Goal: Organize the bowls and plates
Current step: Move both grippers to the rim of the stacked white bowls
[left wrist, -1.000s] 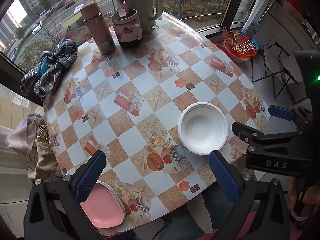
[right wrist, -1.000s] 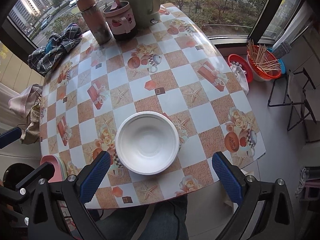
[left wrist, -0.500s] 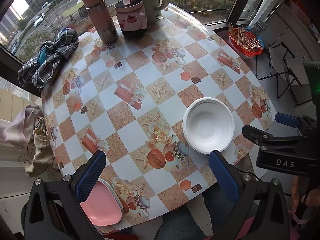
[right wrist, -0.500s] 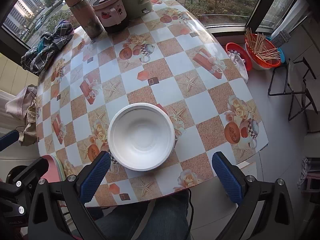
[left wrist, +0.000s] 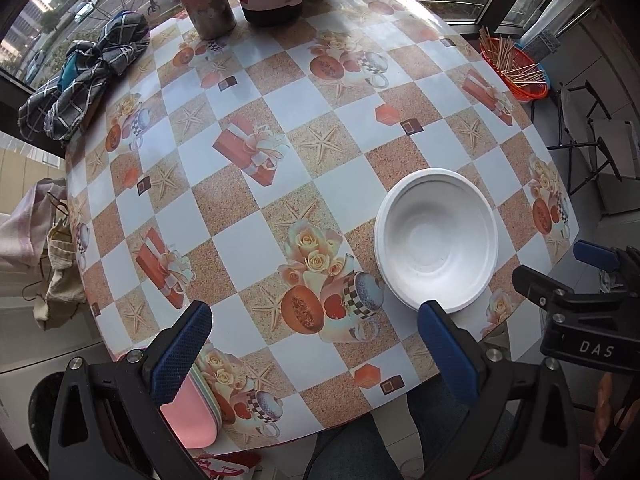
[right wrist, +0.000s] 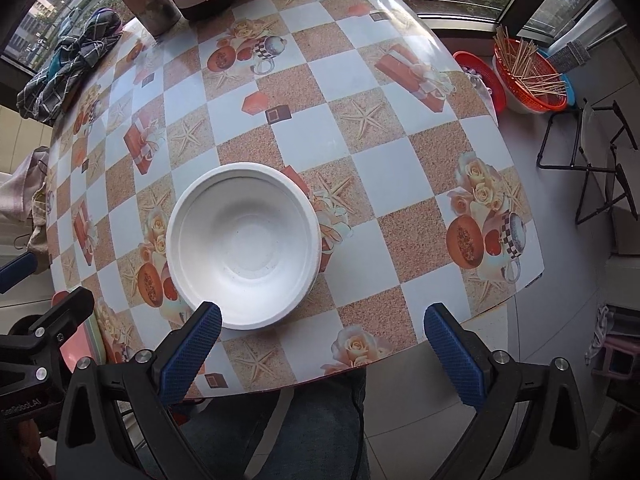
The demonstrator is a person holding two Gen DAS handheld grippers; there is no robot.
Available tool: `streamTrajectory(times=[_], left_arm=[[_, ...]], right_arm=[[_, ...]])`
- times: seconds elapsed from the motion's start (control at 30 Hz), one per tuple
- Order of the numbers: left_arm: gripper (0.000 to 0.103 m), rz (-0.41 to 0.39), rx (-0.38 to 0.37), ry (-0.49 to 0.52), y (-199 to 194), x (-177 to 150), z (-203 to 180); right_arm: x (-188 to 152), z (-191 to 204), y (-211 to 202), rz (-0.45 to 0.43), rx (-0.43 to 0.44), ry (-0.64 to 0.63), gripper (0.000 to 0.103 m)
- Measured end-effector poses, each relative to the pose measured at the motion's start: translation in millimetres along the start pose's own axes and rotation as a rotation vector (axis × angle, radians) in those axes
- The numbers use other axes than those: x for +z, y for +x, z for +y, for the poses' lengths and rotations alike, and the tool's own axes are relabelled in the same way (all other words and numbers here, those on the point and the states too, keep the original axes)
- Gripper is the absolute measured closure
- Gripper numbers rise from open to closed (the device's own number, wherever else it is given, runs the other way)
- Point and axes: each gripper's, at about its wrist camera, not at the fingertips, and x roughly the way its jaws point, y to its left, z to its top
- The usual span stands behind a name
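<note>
White bowl (right wrist: 244, 246) sits near the table (left wrist: 352, 128) edge; my right gripper (right wrist: 322, 350) and left gripper (left wrist: 312, 354), both open, have moved closer. Pickup can begin.

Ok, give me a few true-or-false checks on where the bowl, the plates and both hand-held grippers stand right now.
1. The round white foam bowl sits upright and empty on the table. True.
2. The left hand-held gripper is shut on the bowl. False: its jaws are open and hold nothing.
3. The pink plastic plates lie at the table's near left edge, apart from the bowl. True.
4. The right hand-held gripper carries a plate. False: it is open and empty.
5. The checked cloth covers the bowl. False: it lies at the far left edge.
</note>
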Motion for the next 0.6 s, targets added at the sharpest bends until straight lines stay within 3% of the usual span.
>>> streamTrajectory(times=[0.6], left_arm=[[0.0, 0.071, 0.012, -0.076, 45.9, 20.6, -14.3]], right_arm=[[31.1, -10.2, 37.5, 0.054, -0.014, -0.041, 0.001]])
